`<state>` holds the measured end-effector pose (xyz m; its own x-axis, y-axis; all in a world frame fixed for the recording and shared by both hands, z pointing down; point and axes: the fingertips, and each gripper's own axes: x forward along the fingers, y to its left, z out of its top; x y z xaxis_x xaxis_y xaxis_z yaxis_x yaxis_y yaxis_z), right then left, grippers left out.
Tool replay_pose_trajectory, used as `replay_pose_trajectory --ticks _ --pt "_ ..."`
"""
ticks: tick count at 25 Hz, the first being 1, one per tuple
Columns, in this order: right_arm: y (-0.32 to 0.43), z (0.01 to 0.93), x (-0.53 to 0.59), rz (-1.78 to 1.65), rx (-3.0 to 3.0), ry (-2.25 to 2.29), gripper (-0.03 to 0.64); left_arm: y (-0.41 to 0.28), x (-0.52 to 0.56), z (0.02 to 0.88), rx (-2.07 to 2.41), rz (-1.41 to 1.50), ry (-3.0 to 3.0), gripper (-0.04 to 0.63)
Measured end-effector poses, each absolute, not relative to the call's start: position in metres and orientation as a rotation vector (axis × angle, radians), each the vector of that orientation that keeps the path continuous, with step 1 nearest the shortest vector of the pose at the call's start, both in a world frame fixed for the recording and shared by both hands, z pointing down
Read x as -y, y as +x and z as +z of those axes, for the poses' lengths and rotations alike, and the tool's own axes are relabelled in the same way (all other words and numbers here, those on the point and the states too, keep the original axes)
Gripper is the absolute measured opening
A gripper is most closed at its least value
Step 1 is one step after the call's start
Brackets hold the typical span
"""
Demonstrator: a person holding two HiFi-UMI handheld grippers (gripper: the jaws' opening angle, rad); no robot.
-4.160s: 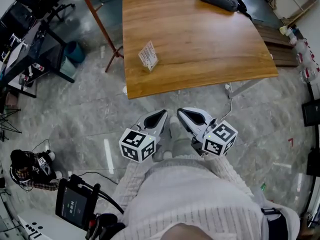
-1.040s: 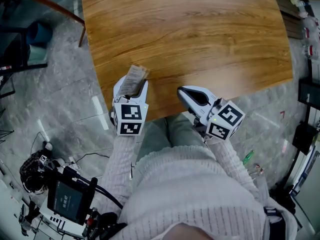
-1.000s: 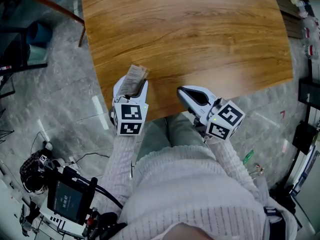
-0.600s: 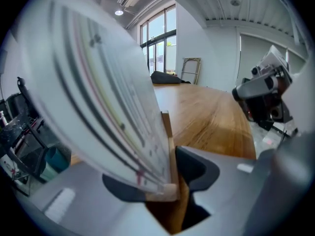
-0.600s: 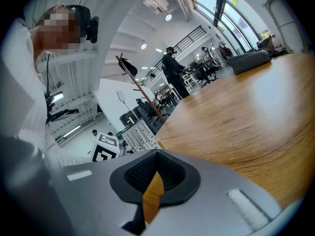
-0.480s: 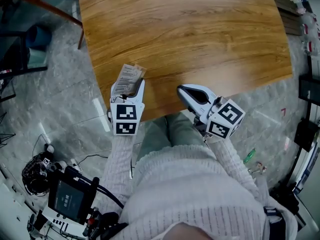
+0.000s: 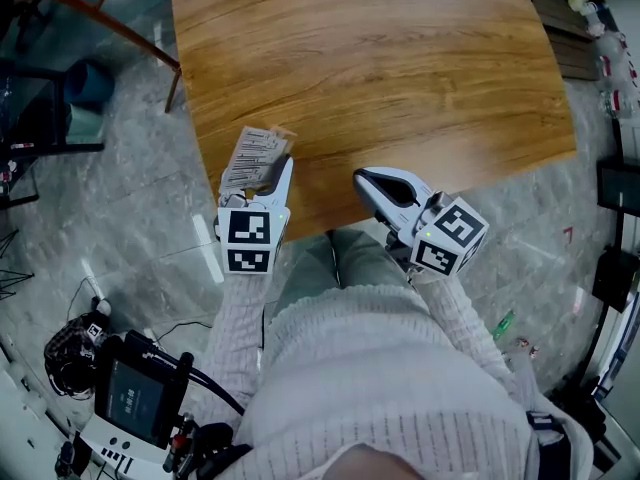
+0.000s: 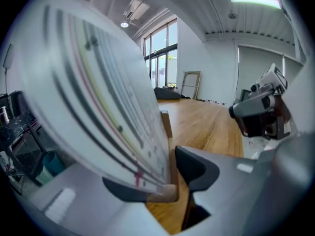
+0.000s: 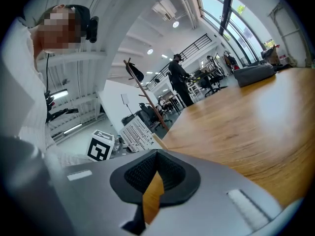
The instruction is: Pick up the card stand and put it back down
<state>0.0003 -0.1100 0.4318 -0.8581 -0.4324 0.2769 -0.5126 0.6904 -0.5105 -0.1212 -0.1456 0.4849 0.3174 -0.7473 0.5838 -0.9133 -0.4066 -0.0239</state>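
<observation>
Wooden brown tabletop fills the upper frame; your left gripper clamps the clear printed card stand over its lower-left edge; your right gripper is closed, empty.

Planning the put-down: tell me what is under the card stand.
Only the brown wooden tabletop shows below the white printed card stand clamped in the left gripper; the spot directly beneath is covered.

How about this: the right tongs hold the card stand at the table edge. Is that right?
No: the left tongs, which have just been closing, hold the card stand at the table edge. The left gripper view shows it.
</observation>
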Motion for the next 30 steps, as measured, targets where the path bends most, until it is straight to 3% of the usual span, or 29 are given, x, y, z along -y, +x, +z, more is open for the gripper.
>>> replay_pose_trajectory --ticks 19,30 --pt "0.004 0.369 0.143 0.585 2.938 0.792 0.000 -0.103 0.159 0.385 1.601 0.618 2.462 0.192" --pt "0.000 0.360 0.149 0.550 2.957 0.780 0.000 -0.107 0.163 0.381 1.608 0.596 2.474 0.192"
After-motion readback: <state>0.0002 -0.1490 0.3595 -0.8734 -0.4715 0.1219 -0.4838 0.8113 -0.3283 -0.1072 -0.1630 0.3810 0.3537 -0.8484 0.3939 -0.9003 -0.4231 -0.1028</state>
